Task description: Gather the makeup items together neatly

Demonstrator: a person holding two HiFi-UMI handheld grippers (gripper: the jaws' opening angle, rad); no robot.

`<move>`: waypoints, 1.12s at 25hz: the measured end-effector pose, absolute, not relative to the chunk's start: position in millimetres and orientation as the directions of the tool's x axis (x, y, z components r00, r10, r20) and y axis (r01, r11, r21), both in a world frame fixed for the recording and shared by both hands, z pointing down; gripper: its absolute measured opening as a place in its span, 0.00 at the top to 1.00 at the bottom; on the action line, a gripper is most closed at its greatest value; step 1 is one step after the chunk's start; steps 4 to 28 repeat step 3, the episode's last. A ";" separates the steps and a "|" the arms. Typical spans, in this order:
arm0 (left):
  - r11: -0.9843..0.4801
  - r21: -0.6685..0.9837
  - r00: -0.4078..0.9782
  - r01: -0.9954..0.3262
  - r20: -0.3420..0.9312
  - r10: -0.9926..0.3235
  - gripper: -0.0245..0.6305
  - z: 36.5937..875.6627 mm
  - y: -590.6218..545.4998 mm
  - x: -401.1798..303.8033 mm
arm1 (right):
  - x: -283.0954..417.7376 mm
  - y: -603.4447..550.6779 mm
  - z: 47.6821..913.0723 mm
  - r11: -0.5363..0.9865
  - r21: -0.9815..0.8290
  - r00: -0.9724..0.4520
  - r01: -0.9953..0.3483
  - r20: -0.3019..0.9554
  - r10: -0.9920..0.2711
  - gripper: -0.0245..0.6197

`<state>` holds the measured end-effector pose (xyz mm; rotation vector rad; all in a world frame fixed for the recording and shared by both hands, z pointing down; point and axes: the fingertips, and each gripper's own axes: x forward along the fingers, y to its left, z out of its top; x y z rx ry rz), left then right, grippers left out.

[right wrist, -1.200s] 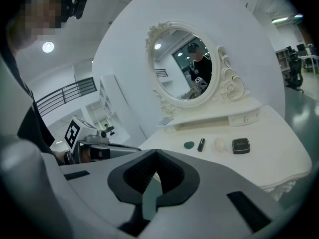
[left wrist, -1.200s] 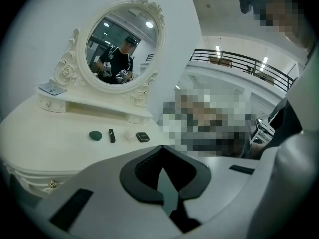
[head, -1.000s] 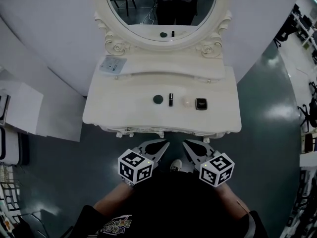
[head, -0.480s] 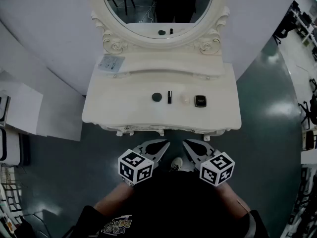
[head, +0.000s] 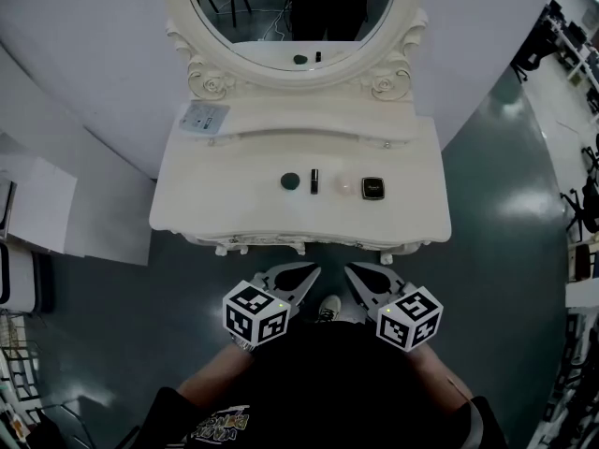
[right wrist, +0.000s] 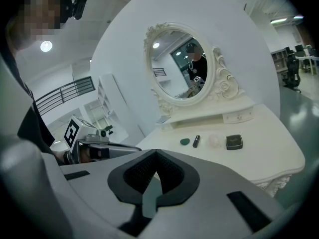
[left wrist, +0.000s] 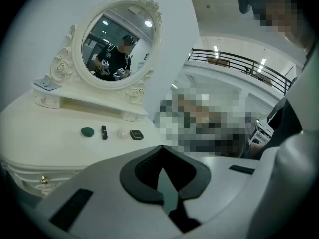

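Four makeup items lie in a row on the white vanity table [head: 215, 204]: a green sponge [head: 290, 181], a black lipstick [head: 315, 181], a pale round puff [head: 345, 187] and a black square compact [head: 373, 188]. They are spaced apart. My left gripper [head: 313, 271] and right gripper [head: 352, 271] hover side by side in front of the table's near edge, over the floor, both shut and holding nothing. The left gripper view shows the sponge [left wrist: 87, 132] and compact [left wrist: 136, 134] far beyond the shut tips [left wrist: 162, 147]. The right gripper view shows the same row, lipstick [right wrist: 196, 141] included.
An oval mirror [head: 292, 17] in an ornate frame stands at the table's back above a raised shelf [head: 309, 120] carrying a flat grey packet [head: 204, 118]. White boxes [head: 37, 204] stand on the left. Dark floor surrounds the table; office chairs [head: 580, 204] at far right.
The head view has shifted a little, so the table and mirror sit slightly higher and further left in the picture. Both grippers stay where they were.
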<state>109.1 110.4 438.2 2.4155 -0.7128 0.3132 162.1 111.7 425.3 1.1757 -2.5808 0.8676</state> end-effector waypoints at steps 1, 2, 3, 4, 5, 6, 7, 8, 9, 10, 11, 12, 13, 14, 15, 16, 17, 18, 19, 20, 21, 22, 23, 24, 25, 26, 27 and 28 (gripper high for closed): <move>-0.680 0.477 0.828 -0.557 0.374 -0.417 0.95 438.2 110.6 110.0 | 163.1 111.8 425.4 0.518 -0.436 -0.672 -0.736 0.383 -0.634 0.92; -0.680 0.477 0.829 -0.557 0.374 -0.417 0.95 438.1 110.8 110.9 | 164.0 111.9 425.4 0.518 -0.435 -0.672 -0.736 0.383 -0.634 0.92; -0.679 0.477 0.829 -0.557 0.373 -0.417 0.95 438.1 110.9 111.8 | 164.9 112.1 425.5 0.517 -0.435 -0.672 -0.737 0.384 -0.634 0.92; -0.679 0.477 0.829 -0.557 0.373 -0.417 0.95 438.1 110.9 111.8 | 164.9 112.1 425.5 0.517 -0.435 -0.672 -0.737 0.384 -0.634 0.92; -0.679 0.477 0.829 -0.557 0.373 -0.417 0.95 438.1 110.9 111.8 | 164.9 112.1 425.5 0.517 -0.435 -0.672 -0.737 0.384 -0.634 0.92; -0.679 0.477 0.829 -0.557 0.373 -0.417 0.95 438.1 110.9 111.8 | 164.9 112.1 425.5 0.517 -0.435 -0.672 -0.737 0.384 -0.634 0.92; -0.679 0.477 0.829 -0.557 0.373 -0.417 0.95 438.1 110.9 111.8 | 164.9 112.1 425.5 0.517 -0.435 -0.672 -0.737 0.384 -0.634 0.92; -0.679 0.477 0.829 -0.557 0.373 -0.417 0.95 438.1 110.9 111.8 | 164.9 112.1 425.5 0.517 -0.435 -0.672 -0.737 0.384 -0.634 0.92; -0.679 0.477 0.829 -0.557 0.373 -0.417 0.95 438.1 110.9 111.8 | 164.9 112.1 425.5 0.517 -0.435 -0.672 -0.737 0.384 -0.634 0.92; -0.679 0.477 0.829 -0.557 0.373 -0.417 0.95 438.1 110.9 111.8 | 164.9 112.1 425.5 0.517 -0.435 -0.672 -0.737 0.384 -0.634 0.92; -0.679 0.477 0.829 -0.557 0.373 -0.417 0.95 438.1 110.9 111.8 | 164.9 112.1 425.5 0.517 -0.435 -0.672 -0.737 0.384 -0.634 0.92; -0.679 0.477 0.829 -0.557 0.373 -0.417 0.95 438.1 110.9 111.8 | 164.9 112.1 425.5 0.517 -0.435 -0.672 -0.737 0.384 -0.634 0.92; -0.679 0.477 0.829 -0.557 0.373 -0.417 0.95 438.1 110.9 111.8 | 164.9 112.1 425.5 0.517 -0.435 -0.672 -0.737 0.384 -0.634 0.92; -0.679 0.477 0.829 -0.557 0.373 -0.417 0.95 438.1 110.9 111.8 | 164.9 112.1 425.5 0.517 -0.435 -0.672 -0.737 0.384 -0.634 0.92; -0.679 0.477 0.829 -0.557 0.373 -0.417 0.95 438.1 110.9 111.8 | 164.9 112.1 425.5 0.517 -0.435 -0.672 -0.737 0.384 -0.634 0.92; -0.679 0.477 0.829 -0.557 0.373 -0.417 0.95 438.1 110.9 111.8 | 164.9 112.1 425.5 0.517 -0.435 -0.672 -0.737 0.384 -0.634 0.92; -0.679 0.477 0.829 -0.557 0.373 -0.417 0.95 438.1 110.9 111.8 | 164.9 112.1 425.5 0.517 -0.435 -0.672 -0.737 0.384 -0.634 0.92; -0.679 0.477 0.829 -0.557 0.373 -0.417 0.95 438.1 110.9 111.8 | 164.9 112.1 425.5 0.517 -0.435 -0.672 -0.737 0.384 -0.634 0.92; -0.679 0.477 0.829 -0.557 0.373 -0.417 0.95 438.1 110.9 111.8 | 164.9 112.1 425.5 0.517 -0.435 -0.672 -0.737 0.384 -0.634 0.92; -0.679 0.477 0.829 -0.557 0.373 -0.417 0.95 438.1 110.9 111.8 | 164.9 112.1 425.5 0.517 -0.435 -0.672 -0.737 0.384 -0.634 0.92; -0.679 0.477 0.829 -0.557 0.373 -0.417 0.95 438.1 110.9 111.8 | 164.9 112.1 425.5 0.517 -0.435 -0.672 -0.737 0.384 -0.634 0.92; -0.679 0.477 0.829 -0.557 0.373 -0.417 0.95 438.1 110.9 111.8 | 164.9 112.1 425.5 0.517 -0.435 -0.672 -0.737 0.384 -0.634 0.92; -0.679 0.477 0.829 -0.557 0.373 -0.417 0.95 438.1 110.9 111.8 | 164.9 112.1 425.5 0.517 -0.435 -0.672 -0.737 0.384 -0.634 0.92; -0.679 0.477 0.829 -0.557 0.373 -0.417 0.95 438.1 110.9 111.8 | 164.9 112.1 425.5 0.517 -0.435 -0.672 -0.737 0.384 -0.634 0.92; -0.679 0.477 0.829 -0.557 0.373 -0.417 0.95 438.1 110.9 111.8 | 164.9 112.1 425.5 0.517 -0.435 -0.672 -0.737 0.384 -0.634 0.92; -0.679 0.477 0.829 -0.557 0.373 -0.417 0.95 438.1 110.9 111.8 | 164.9 112.1 425.5 0.517 -0.435 -0.672 -0.737 0.384 -0.634 0.92; -0.679 0.477 0.829 -0.557 0.373 -0.417 0.95 438.1 110.9 111.8 | 164.9 112.1 425.5 0.517 -0.435 -0.672 -0.737 0.384 -0.634 0.92; -0.679 0.477 0.829 -0.557 0.373 -0.417 0.95 438.1 110.9 111.8 | 164.9 112.1 425.5 0.517 -0.435 -0.672 -0.737 0.384 -0.634 0.92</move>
